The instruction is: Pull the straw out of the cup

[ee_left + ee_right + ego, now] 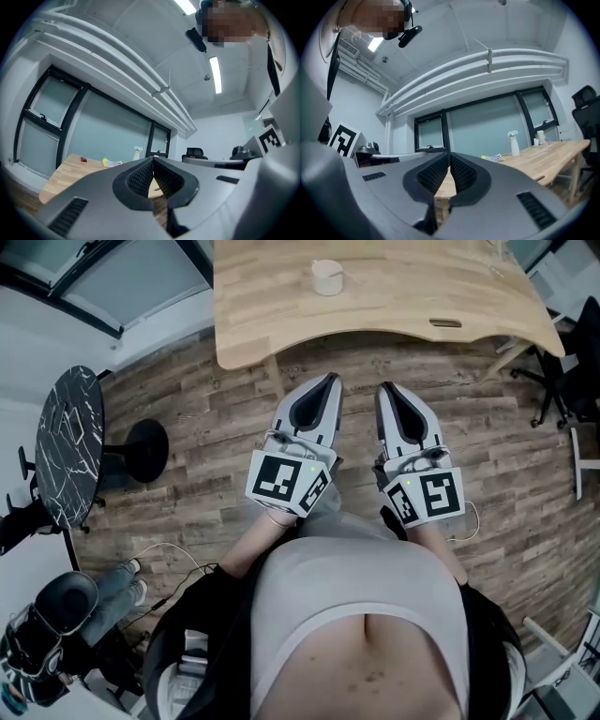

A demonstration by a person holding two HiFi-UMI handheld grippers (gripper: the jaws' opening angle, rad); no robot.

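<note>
Our left tongs [330, 381] and right tongs [386, 388] are both closed and empty, over the floor [187, 484] just short of the surface [422, 296]. The cup [326, 277] sits far across it, and the straw is too small to make out. We'd open up, steady the cup, then pull straight up.

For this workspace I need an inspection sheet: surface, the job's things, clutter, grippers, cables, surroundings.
Surface: light wooden table.
Job's things: white cup upright on the table, ahead of both grippers; straw too small to tell.
Clutter: white spray bottle and papers on the table.
Grippers: left gripper and right gripper shut, empty, side by side over the floor, short of the table.
Cables: white cable on the floor at left.
Surroundings: wood floor, black marbled round table, office chair.
</note>
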